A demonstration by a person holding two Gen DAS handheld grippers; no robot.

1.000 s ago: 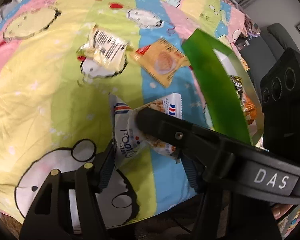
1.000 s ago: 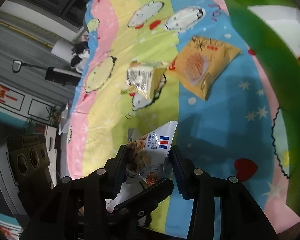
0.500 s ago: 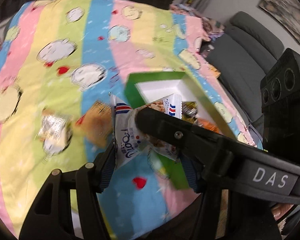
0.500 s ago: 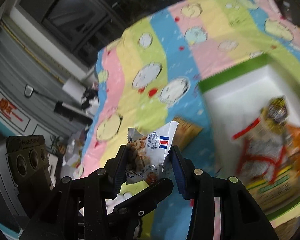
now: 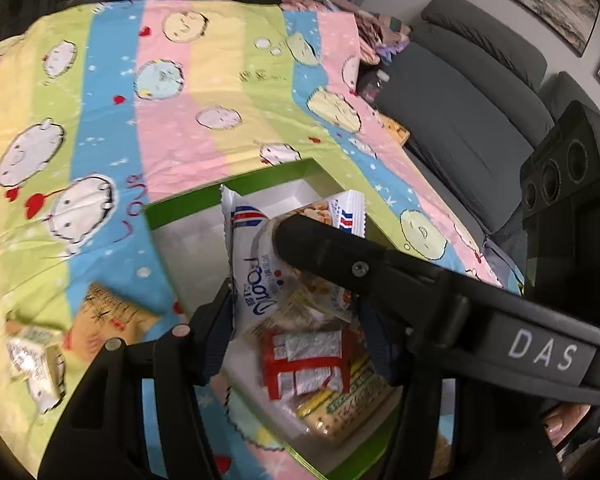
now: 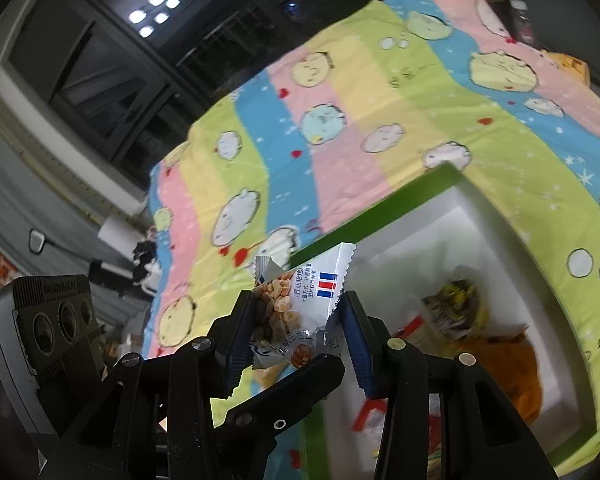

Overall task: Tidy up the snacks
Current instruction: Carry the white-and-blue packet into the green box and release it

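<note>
Both grippers had swung away from the bare striped blanket (image 5: 100, 128) to above the green box (image 5: 188, 204), carrying one white snack packet (image 5: 256, 276) between them; the left gripper (image 5: 296, 312) pinched the packet's lower end, its fingers narrowed on it; the right gripper (image 6: 296, 320) was clamped tight on the other end, whose crimped top edge rose above its fingertips; several other snacks, seemingly blurred wrappers, lay inside the box; two more packets (image 5: 100, 320) lay on the blanket beside it.

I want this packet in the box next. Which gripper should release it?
Probably both: the left gripper and right gripper each pinch the packet above the box.
</note>
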